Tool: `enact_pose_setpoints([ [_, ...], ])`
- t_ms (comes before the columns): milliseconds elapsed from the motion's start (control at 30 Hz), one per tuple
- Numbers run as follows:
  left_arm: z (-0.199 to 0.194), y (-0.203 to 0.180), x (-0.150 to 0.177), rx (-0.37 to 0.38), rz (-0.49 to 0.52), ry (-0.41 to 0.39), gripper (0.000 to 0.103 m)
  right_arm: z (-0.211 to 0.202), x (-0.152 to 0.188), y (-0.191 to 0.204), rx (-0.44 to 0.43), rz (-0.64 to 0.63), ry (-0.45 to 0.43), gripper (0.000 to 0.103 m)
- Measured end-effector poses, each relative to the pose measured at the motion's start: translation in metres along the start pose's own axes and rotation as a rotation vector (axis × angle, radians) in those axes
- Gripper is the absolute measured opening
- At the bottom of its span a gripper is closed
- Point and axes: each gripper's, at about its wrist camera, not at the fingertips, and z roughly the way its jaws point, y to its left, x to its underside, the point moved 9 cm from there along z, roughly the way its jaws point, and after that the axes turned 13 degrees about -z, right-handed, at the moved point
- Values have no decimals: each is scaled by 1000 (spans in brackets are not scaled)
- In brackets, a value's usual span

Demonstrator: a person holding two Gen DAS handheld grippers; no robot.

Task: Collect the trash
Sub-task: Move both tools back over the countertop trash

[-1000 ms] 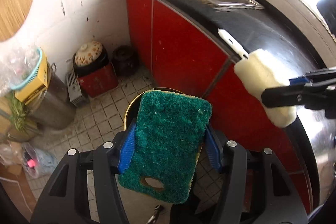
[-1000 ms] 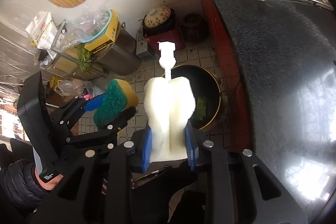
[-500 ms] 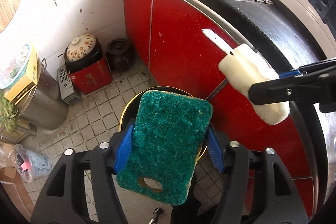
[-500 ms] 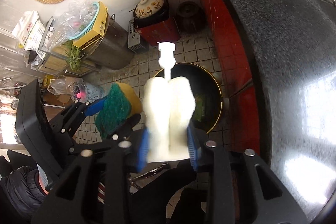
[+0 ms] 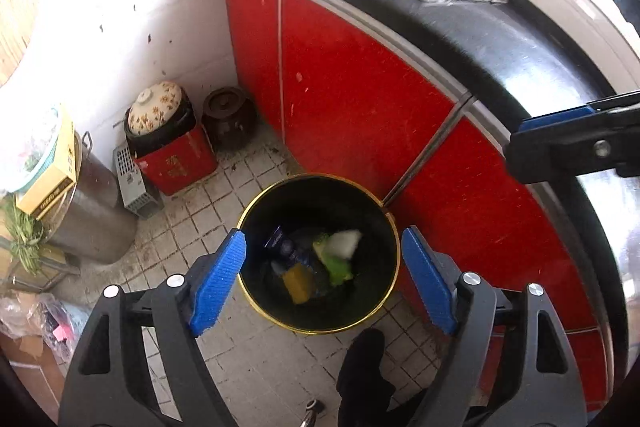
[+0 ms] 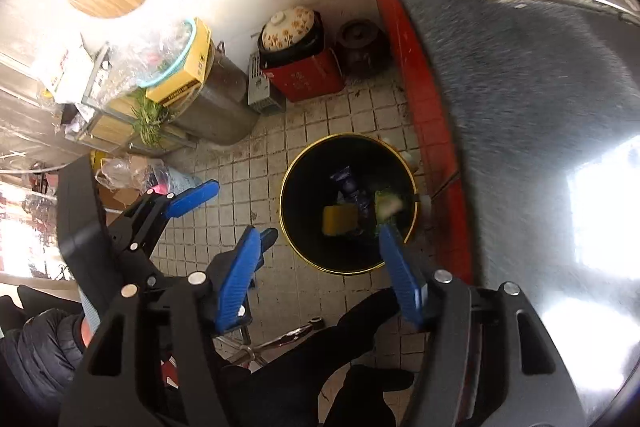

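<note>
Left gripper (image 5: pixel 322 273) and right gripper (image 6: pixel 320 269) just opened — empty — above trash bin (image 5: pixel 390 227).

No legible text on any box, tin or packet.

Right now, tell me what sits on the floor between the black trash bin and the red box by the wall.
Nothing: only bare, grimy tile floor separates the trash bin from the red box, as the left wrist view shows.
</note>
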Motion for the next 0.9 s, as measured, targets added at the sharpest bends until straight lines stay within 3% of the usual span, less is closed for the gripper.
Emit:
enact_pose_setpoints([
  [200, -40, -61, -11, 36, 113, -44, 90, -99, 39, -29, 106, 79, -160, 78],
  [367, -79, -175, 7, 201, 283, -37, 92, -198, 117, -67, 302, 195, -285, 80],
  [500, -107, -280, 41, 362, 471, -10, 92, -273, 215, -105, 455, 398, -366, 80],
  [667, -139, -390, 94, 519, 692, 27, 92, -338, 333, -130, 609, 620, -434, 80],
  [767, -156, -436, 127, 579, 793, 45, 92, -374, 414, -135, 705, 756, -458, 80],
  [900, -174, -480, 171, 609, 897, 68, 92, -402, 491, -126, 764, 876, -478, 81],
])
